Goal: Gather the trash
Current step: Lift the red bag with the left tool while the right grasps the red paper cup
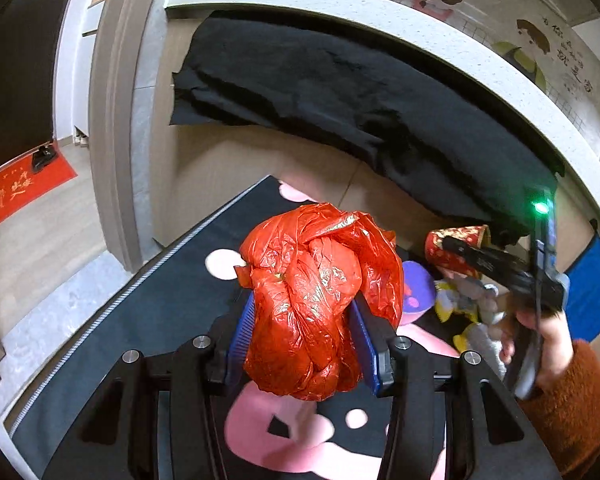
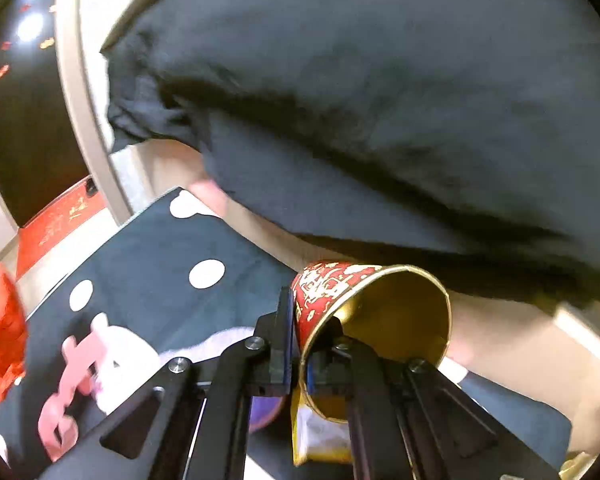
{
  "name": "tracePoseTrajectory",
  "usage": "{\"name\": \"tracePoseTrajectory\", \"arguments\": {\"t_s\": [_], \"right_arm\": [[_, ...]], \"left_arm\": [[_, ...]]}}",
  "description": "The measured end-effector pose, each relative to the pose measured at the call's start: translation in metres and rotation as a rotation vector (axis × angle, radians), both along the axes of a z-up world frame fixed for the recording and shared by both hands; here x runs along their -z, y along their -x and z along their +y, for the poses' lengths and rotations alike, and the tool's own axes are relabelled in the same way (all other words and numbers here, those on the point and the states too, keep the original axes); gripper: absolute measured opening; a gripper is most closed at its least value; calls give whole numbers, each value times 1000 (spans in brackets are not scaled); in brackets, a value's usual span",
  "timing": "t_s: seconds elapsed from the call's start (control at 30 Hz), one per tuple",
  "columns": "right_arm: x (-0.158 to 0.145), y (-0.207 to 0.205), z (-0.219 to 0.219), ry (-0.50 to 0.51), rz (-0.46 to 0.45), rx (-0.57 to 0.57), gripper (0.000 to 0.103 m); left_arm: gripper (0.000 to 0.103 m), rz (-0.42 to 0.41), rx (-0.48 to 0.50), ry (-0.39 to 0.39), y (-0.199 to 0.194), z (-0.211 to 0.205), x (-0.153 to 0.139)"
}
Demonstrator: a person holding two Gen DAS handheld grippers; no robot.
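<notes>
A crumpled red plastic bag (image 1: 316, 280) fills the left wrist view; my left gripper (image 1: 302, 312) is shut on it, blue pads pressing both sides. The bag also shows at the left edge of the right wrist view (image 2: 0, 328). A red and gold paper cup (image 2: 380, 304) lies tilted on its side with its mouth towards the camera. My right gripper (image 2: 306, 340) is shut on the cup's wall, one finger outside and one inside the rim. The left wrist view shows that gripper (image 1: 460, 252) at the cup (image 1: 456, 236), held by a hand (image 1: 548, 336) in an orange sleeve.
Below lies a dark mat (image 1: 160, 320) with pink and white shapes. Loose wrappers (image 1: 464, 304) and a purple round thing (image 1: 418, 284) lie on it near the cup; a yellow wrapper (image 2: 320, 436) sits under the cup. A black cloth (image 1: 340, 92) hangs from a pale counter edge (image 1: 380, 20) behind.
</notes>
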State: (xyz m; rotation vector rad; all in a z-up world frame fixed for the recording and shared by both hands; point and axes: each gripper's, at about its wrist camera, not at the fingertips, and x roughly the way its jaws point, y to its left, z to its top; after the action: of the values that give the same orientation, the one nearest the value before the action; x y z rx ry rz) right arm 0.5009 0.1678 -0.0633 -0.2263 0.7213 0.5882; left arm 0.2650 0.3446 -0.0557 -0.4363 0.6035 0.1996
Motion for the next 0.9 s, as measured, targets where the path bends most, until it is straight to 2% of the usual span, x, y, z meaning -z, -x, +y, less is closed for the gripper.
{"name": "tracePoseTrajectory", "arguments": {"t_s": [0.17, 0.53, 0.73, 0.9], "right_arm": [[-34, 39, -41, -56, -57, 1, 3], [-120, 121, -149, -85, -219, 67, 3], [-149, 148, -208, -109, -293, 129, 3], [-160, 170, -251, -107, -343, 173, 3]], "left_arm": [[47, -38, 62, -19, -7, -32, -18], [47, -141, 219, -137, -20, -148, -79], [47, -206, 274, -198, -15, -200, -117], [47, -232, 325, -226, -14, -240, -134]]}}
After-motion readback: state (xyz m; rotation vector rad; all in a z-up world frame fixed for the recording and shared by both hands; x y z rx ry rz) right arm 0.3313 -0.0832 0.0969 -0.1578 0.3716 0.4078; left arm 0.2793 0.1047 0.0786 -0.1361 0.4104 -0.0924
